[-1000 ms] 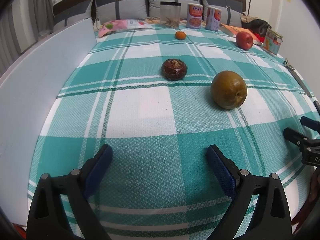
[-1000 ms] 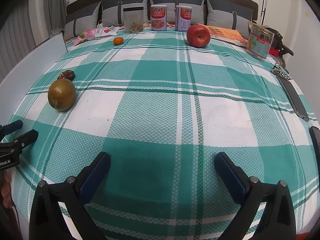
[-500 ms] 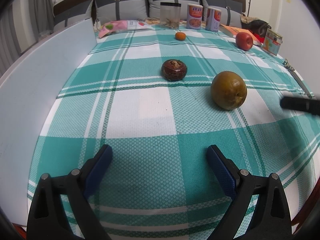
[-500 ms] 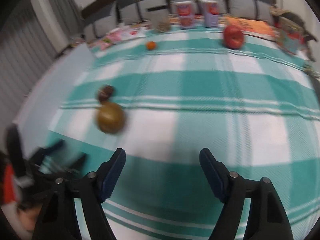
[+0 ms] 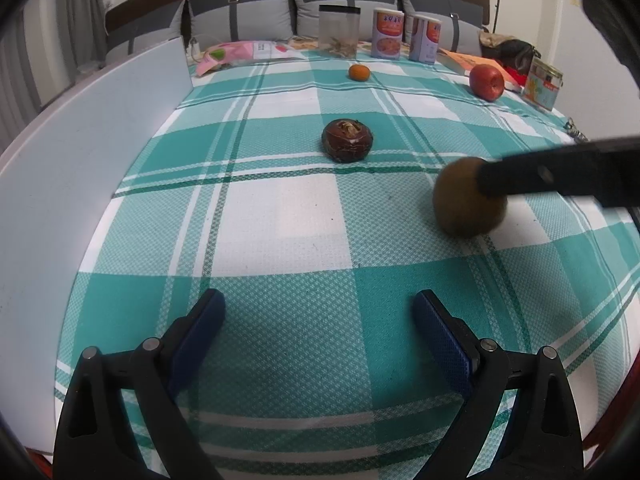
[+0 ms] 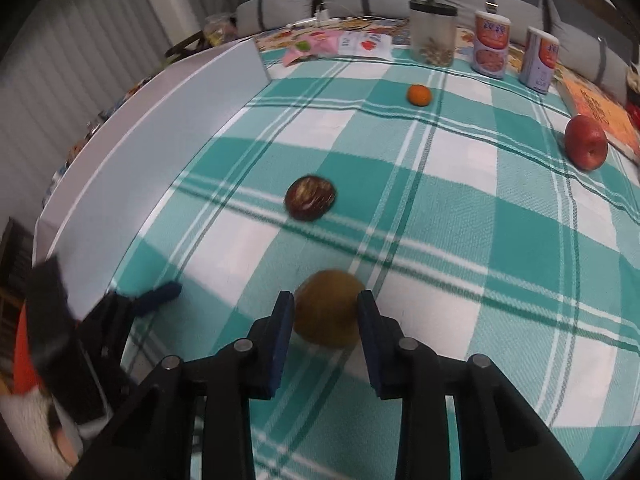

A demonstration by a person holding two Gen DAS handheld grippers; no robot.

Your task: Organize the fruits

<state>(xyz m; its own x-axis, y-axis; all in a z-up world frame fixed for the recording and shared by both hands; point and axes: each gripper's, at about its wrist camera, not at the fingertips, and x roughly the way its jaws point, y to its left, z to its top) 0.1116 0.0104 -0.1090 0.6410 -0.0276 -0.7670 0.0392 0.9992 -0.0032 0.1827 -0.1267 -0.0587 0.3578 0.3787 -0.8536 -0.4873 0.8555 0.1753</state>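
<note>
My right gripper has just been closing, and its two blue pads now sit against either side of the brown fruit, one at its 9 o'clock and one at its 3 o'clock. I judge this a grip on the fruit's widest part, chosen so a round thing will not squirt out. Seen through the left wrist camera, the same fruit is at 3 o'clock on the cloth, with one black finger crossing its upper right. Whether it has left the cloth I cannot tell.

My left gripper hangs wide apart and empty over a teal square at 6 o'clock, angled down at the tablecloth. I read that as waiting its turn, clear of the right one's work.

Further out, a dark reddish-brown fruit lies at 12 o'clock from the held one, near but apart. A small orange sits far back at 12 o'clock, and a red apple at 2 o'clock near the far right edge. All three are loose and well apart, so the sorting looks barely begun.

A white board stands along the left edge at 9 to 11 o'clock. A jar and two cans line the far edge at 12 to 1 o'clock.
</note>
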